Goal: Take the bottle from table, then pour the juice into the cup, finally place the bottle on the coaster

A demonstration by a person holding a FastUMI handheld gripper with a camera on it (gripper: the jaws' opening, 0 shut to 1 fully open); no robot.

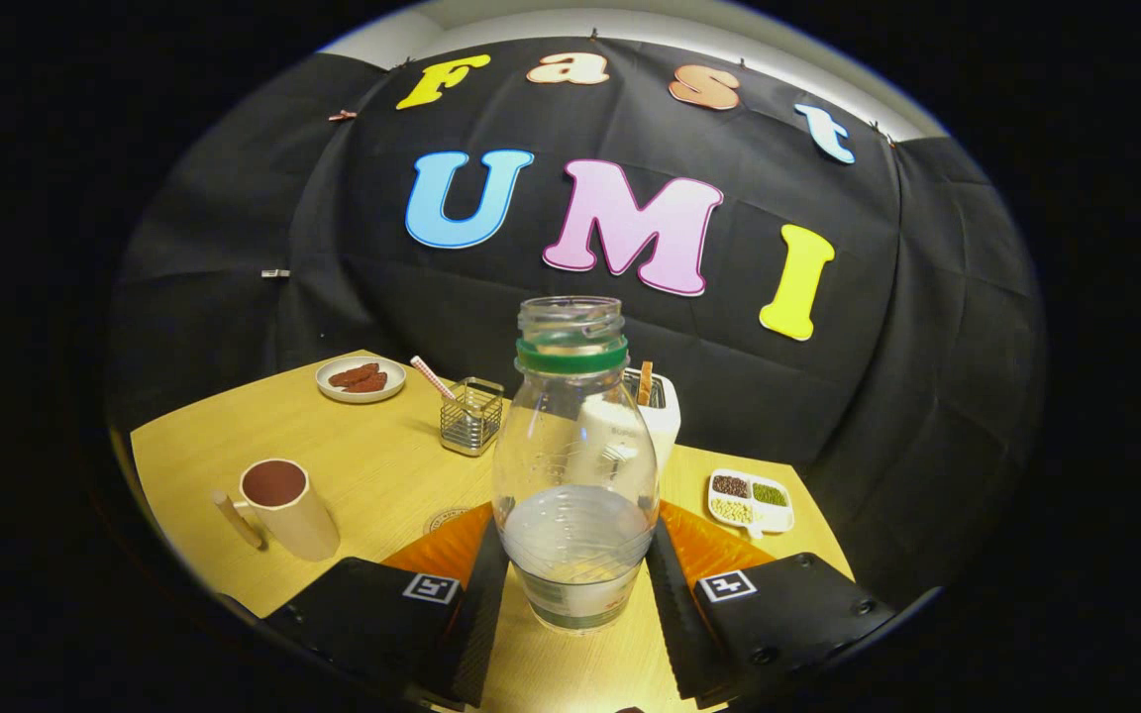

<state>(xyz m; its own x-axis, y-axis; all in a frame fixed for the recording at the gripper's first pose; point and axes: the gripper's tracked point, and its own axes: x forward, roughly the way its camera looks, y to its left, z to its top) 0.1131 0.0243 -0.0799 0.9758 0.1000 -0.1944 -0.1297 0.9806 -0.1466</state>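
In the gripper view, the gripper [577,584] holds the bottle [575,475] upright between its two fingers, and both fingers press on its lower sides. The bottle has no cap and is partly filled with pale liquid. The cup [285,507] stands on the table [372,465] to the left, and the coaster [447,517] shows partly just behind the left finger.

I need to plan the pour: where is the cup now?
In the gripper view the cup stands on the wooden table, left of the gripper and of the bottle between its fingers.
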